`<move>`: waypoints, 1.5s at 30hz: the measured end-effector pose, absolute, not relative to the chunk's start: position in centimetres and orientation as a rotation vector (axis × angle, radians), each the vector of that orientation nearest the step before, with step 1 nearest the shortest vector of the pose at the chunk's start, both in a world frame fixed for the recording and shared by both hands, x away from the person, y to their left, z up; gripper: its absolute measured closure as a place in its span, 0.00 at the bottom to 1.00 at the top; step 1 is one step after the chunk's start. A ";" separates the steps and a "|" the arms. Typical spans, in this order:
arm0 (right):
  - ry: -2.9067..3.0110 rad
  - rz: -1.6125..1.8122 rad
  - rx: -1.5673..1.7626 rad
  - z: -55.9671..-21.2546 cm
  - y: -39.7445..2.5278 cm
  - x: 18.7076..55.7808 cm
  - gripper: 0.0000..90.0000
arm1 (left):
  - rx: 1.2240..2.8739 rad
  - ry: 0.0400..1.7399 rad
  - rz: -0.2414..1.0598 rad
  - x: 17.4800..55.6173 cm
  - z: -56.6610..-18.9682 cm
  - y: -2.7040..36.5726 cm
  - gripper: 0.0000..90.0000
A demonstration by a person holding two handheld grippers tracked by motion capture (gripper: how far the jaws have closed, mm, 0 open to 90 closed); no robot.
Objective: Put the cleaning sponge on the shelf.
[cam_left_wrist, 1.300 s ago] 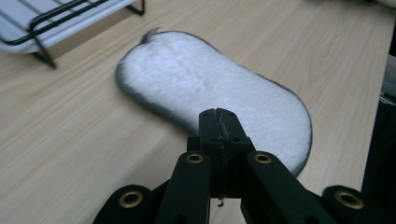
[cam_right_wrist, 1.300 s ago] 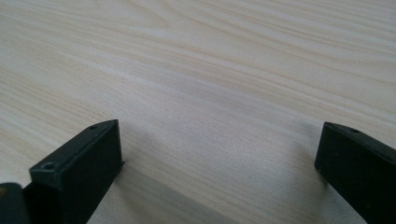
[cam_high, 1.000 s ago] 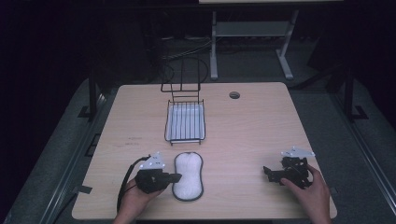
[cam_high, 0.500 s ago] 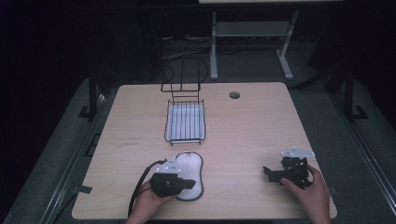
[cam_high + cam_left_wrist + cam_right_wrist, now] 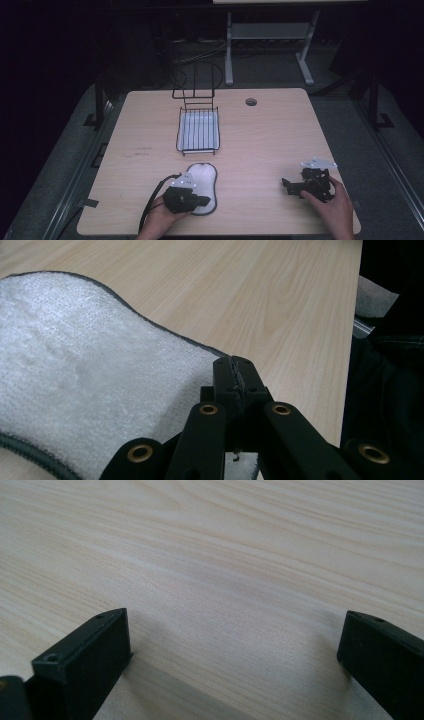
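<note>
A white, insole-shaped fleecy pad (image 5: 203, 176) with a dark hem lies flat near the table's front edge. My left gripper (image 5: 204, 201) rests over the pad's near half, pointing right. In the left gripper view its jaws (image 5: 235, 365) are pressed together just above the pad (image 5: 75, 365), at its right hem, with nothing seen between them. My right gripper (image 5: 285, 184) sits low at the front right, held by a hand and pointing left. In the right gripper view its jaws (image 5: 235, 635) stand wide apart over bare wood.
A black wire basket (image 5: 198, 131) with a tall wire back stands mid-table beyond the pad, something white inside it. A cable hole (image 5: 251, 102) marks the wooden table (image 5: 270, 135) at the back. Dark floor and a metal stand lie beyond.
My left gripper has moved right, from beside the pad's left edge to over its near half. The right gripper has stayed in place.
</note>
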State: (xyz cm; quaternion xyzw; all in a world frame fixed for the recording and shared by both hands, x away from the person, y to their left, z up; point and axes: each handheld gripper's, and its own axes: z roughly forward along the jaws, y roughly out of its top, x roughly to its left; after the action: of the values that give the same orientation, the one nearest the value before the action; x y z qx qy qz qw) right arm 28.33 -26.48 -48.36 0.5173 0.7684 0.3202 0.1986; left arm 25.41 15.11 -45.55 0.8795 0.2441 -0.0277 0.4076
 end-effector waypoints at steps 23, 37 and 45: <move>2.150 0.896 1.447 -48.4 -26.5 28.3 0.00 | 2.232 0.695 -0.043 25.3 -45.2 19.1 1.00; 2.149 0.896 1.450 -48.3 -26.5 28.3 0.00 | 2.246 0.783 0.033 25.3 -44.8 22.4 1.00; 2.149 0.896 1.449 -48.4 -26.5 28.3 0.00 | 2.228 0.839 0.051 25.5 -44.7 24.4 1.00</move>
State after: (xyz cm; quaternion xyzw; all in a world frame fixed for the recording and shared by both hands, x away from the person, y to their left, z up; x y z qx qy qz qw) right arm 28.32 -26.47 -48.35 0.5178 0.7682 0.3202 0.1982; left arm 25.53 24.42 -44.74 0.8688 0.3272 0.0198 0.3711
